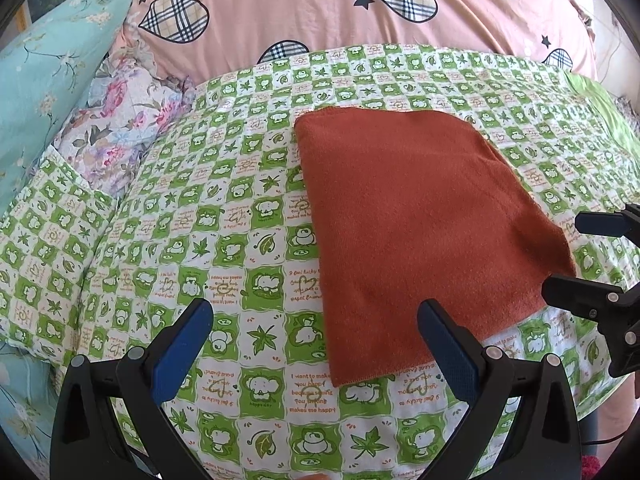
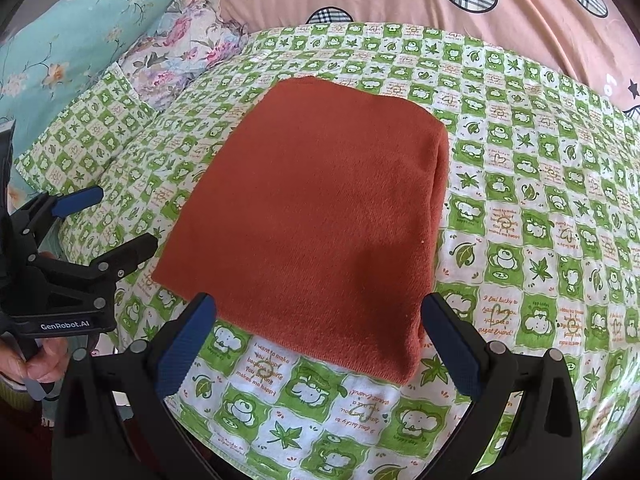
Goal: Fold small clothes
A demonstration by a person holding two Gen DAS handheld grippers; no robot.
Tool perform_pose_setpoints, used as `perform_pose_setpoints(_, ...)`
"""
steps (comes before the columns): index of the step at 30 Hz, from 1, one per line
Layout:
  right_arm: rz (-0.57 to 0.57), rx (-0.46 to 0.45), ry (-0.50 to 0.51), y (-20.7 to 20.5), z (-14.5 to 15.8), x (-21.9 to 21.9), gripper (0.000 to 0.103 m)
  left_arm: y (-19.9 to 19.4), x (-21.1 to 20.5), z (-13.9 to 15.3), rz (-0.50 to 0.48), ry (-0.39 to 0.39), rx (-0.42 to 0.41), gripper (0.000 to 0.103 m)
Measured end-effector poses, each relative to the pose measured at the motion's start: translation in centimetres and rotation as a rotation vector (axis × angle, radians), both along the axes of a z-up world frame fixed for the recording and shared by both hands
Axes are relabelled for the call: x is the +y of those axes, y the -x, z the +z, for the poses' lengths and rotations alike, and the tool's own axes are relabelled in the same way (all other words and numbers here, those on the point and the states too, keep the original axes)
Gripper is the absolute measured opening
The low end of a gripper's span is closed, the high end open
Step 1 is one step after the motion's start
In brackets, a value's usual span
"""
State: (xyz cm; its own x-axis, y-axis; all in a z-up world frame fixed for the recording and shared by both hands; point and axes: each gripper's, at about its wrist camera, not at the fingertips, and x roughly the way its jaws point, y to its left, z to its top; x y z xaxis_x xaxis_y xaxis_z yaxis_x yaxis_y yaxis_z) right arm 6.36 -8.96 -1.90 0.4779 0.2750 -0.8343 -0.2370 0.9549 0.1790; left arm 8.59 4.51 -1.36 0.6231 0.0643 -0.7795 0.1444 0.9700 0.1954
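Note:
A rust-orange cloth (image 1: 412, 236) lies flat, folded into a rectangle, on the green-and-white checked sheet (image 1: 224, 240). It also shows in the right wrist view (image 2: 316, 216). My left gripper (image 1: 316, 344) is open and empty, just short of the cloth's near left edge. My right gripper (image 2: 320, 340) is open and empty, hovering at the cloth's near edge. The right gripper appears at the right edge of the left view (image 1: 576, 256), beside the cloth's right corner. The left gripper appears at the left of the right view (image 2: 116, 224), open.
A pink quilt with plaid hearts (image 1: 320, 4) is piled behind the sheet. A teal floral pillow (image 1: 44, 76) and a purple floral one (image 1: 124, 120) lie at the left. The sheet's near edge (image 2: 224, 448) drops off close to me.

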Motion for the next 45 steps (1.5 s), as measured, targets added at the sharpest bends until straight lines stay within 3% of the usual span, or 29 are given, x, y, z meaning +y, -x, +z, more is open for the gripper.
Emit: perform_pose_setpoints(45, -0.004, 0.01, 0.009, -0.31, -0.08, -0.75, 0.102, 0.07, 0.03, 0.35, 0.003, 0.026, -0.002, 0.102)
